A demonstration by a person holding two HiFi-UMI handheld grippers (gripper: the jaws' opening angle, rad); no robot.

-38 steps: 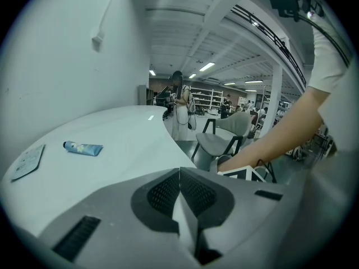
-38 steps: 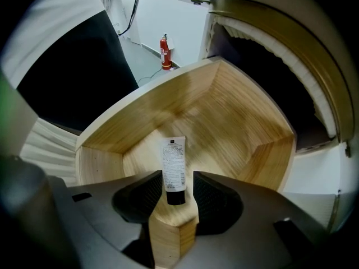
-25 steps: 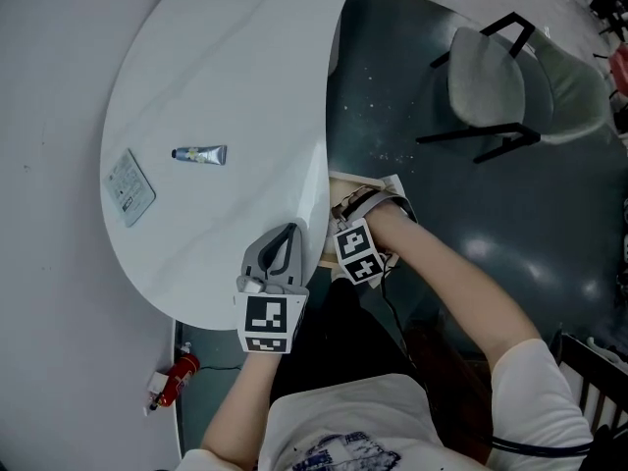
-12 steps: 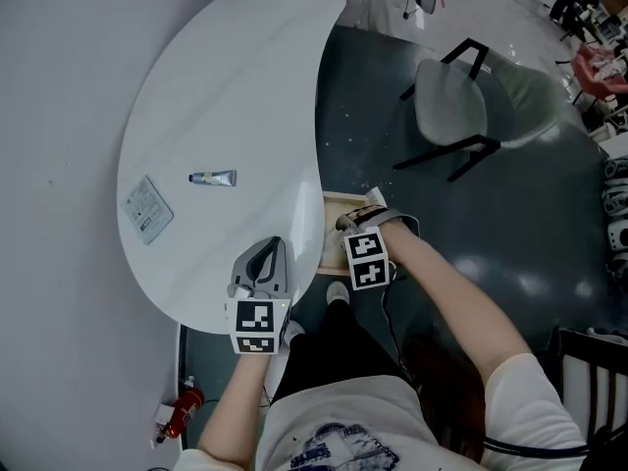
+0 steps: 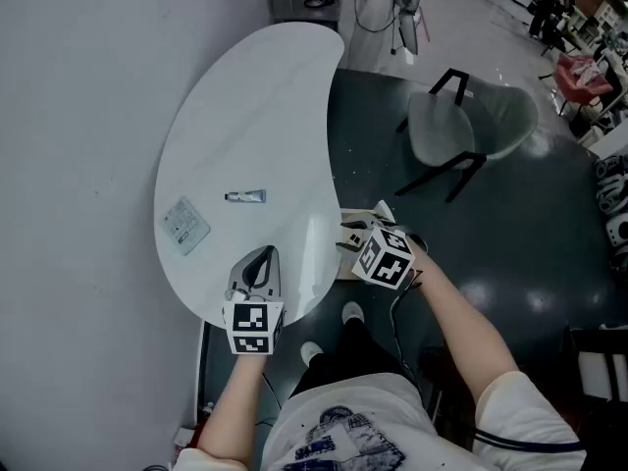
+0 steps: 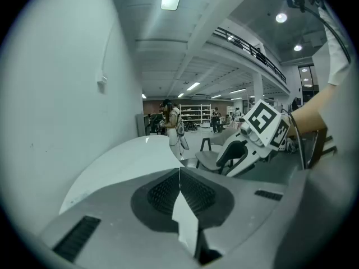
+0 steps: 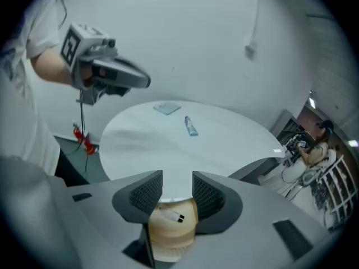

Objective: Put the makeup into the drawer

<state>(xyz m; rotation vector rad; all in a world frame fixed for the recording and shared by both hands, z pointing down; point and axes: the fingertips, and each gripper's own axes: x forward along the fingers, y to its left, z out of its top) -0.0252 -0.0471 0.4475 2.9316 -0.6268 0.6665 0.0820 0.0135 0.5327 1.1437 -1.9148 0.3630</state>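
While left gripper (image 6: 180, 174) jaws meet and right gripper (image 7: 177, 179) jaws gape empty, a tube (image 5: 245, 196) lies on the table (image 5: 265, 106).

White table (image 5: 265, 96) bears small tube (image 5: 245, 196), flat packet (image 5: 184, 226) nearby.

A: Clothes?
B: White T-shirt (image 5: 365, 400) with dark chest print and dark-edged short sleeves. Black trousers (image 5: 343, 361), white shoes (image 5: 351, 312).
A: Tools?
B: The left gripper (image 5: 262, 253) and right gripper (image 5: 353, 235) have grey shells, black ribbed pads (image 7: 147, 192) and white cubes (image 5: 252, 327) with black square markers. A black cable (image 5: 394, 314) runs off the right.
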